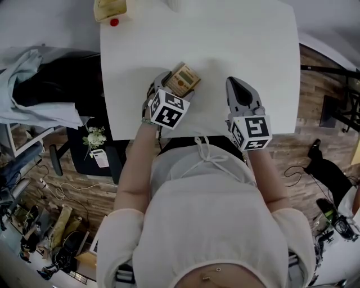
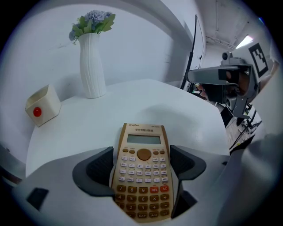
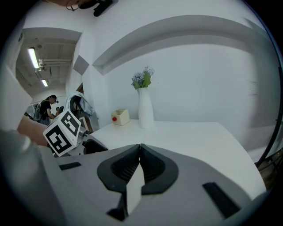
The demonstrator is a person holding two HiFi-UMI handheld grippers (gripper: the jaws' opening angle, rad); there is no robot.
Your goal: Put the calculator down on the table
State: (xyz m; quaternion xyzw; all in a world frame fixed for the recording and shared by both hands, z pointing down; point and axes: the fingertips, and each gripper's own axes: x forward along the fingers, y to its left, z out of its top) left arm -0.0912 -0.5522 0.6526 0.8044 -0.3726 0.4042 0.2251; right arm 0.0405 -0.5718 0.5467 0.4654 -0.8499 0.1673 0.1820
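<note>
A tan calculator with brown keys lies face up between the two dark fingers of my left gripper, which is shut on its sides. From the head view, the calculator and left gripper are over the near-left part of the white table; I cannot tell whether the calculator touches the top. My right gripper hovers to the right, a hand's width away. Its jaws are pressed together with nothing between them.
A white vase with flowers and a cream box with a red button stand at the table's far side. The box sits at the far-left corner. A chair draped with clothes is left of the table.
</note>
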